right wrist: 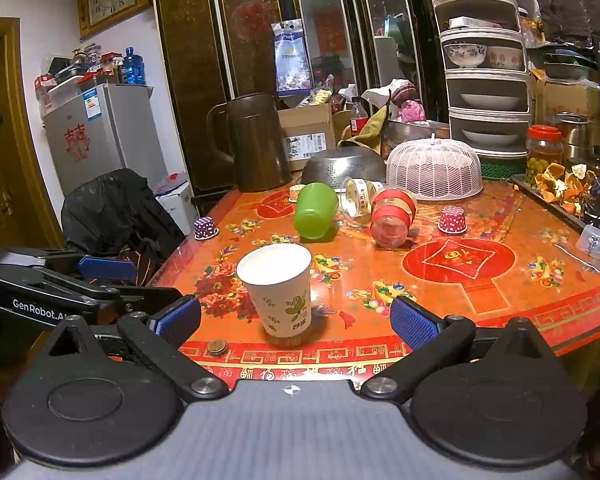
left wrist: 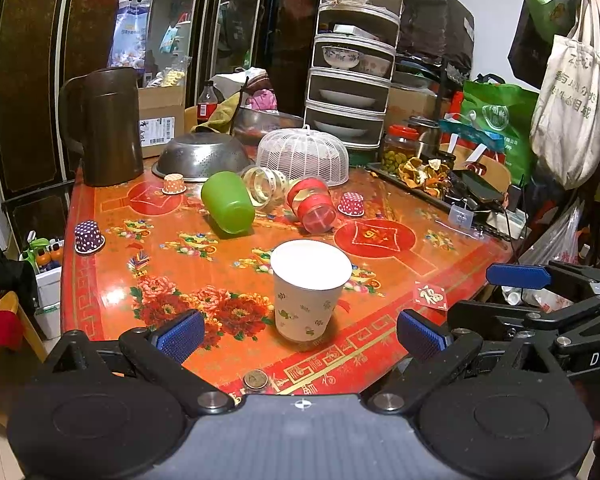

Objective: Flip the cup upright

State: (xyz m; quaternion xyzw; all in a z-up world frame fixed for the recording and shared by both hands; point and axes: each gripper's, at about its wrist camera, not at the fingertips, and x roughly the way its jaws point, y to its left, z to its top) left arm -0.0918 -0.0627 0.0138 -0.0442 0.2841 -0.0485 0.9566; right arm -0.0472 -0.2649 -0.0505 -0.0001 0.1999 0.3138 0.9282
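A white paper cup with a floral print [left wrist: 308,292] stands upright, mouth up, near the front edge of the red patterned table [left wrist: 420,248]; it also shows in the right wrist view [right wrist: 280,290]. My left gripper [left wrist: 300,336] is open and empty, its blue pads just short of the cup on either side. My right gripper [right wrist: 296,322] is open and empty, also just short of the cup. A green cup [left wrist: 228,202] lies on its side behind it, also in the right wrist view [right wrist: 315,210].
A clear jar [left wrist: 265,185] and a red-banded jar [left wrist: 313,205] lie on their sides beside the green cup. Small dotted cupcake cups [left wrist: 88,237] [left wrist: 351,204], a steel colander [left wrist: 202,157], white mesh food cover [left wrist: 303,154], brown jug [left wrist: 108,124] and a coin [left wrist: 255,380] stand around.
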